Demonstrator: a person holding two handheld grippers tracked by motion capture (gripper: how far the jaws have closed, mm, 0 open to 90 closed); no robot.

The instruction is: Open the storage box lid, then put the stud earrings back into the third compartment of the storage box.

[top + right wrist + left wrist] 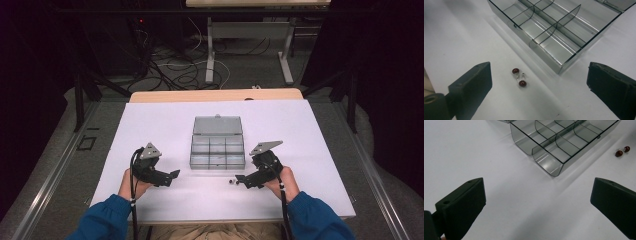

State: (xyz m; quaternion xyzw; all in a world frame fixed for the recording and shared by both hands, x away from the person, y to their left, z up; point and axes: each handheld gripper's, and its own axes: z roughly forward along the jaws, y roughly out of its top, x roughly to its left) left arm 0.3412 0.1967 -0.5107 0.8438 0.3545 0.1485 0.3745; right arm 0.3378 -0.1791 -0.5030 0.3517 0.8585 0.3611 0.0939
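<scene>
A clear grey compartment box [217, 159] stands in the middle of the white table with its lid [217, 125] folded back. Its compartments look empty in the left gripper view [544, 161] and in the right gripper view [544, 56]. Two small dark red studs [522, 83] lie on the table just in front of the box's near right corner [231, 180] [619, 153]. My right gripper [240, 179] [539, 72] is open, its jaws wide on either side of the studs and not touching them. To the left of the box, my left gripper [172, 176] [537, 187] is open over bare table.
The white tabletop [150, 125] has free room on both sides of the box and behind it. Its near edge runs just behind my hands. Beyond the table's far edge are a dark floor with cables [175, 70] and another table's legs [210, 55].
</scene>
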